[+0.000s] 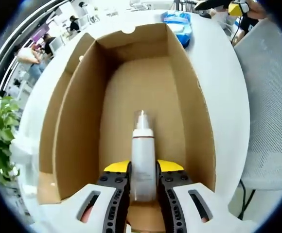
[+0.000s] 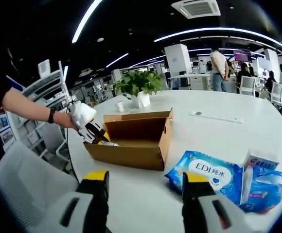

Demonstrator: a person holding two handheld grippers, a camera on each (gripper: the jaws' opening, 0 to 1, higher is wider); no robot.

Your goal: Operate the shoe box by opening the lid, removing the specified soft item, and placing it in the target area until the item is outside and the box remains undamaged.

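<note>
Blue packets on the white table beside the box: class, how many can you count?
2. The larger blue packet lies right of the cardboard box; a smaller packet touches its far right side. Others may be hidden.

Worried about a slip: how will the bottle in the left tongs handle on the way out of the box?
The bottle looks smooth and round, so it may slide or twist between the left tongs. It seems rigid plastic, probably light. Gripped low, its capped top could tilt toward the box wall.

Left gripper (image 1: pixel 143 182): white slotted body, black ribbed jaws, yellow tips; person's black wristband (image 2: pixel 51 115).
</note>
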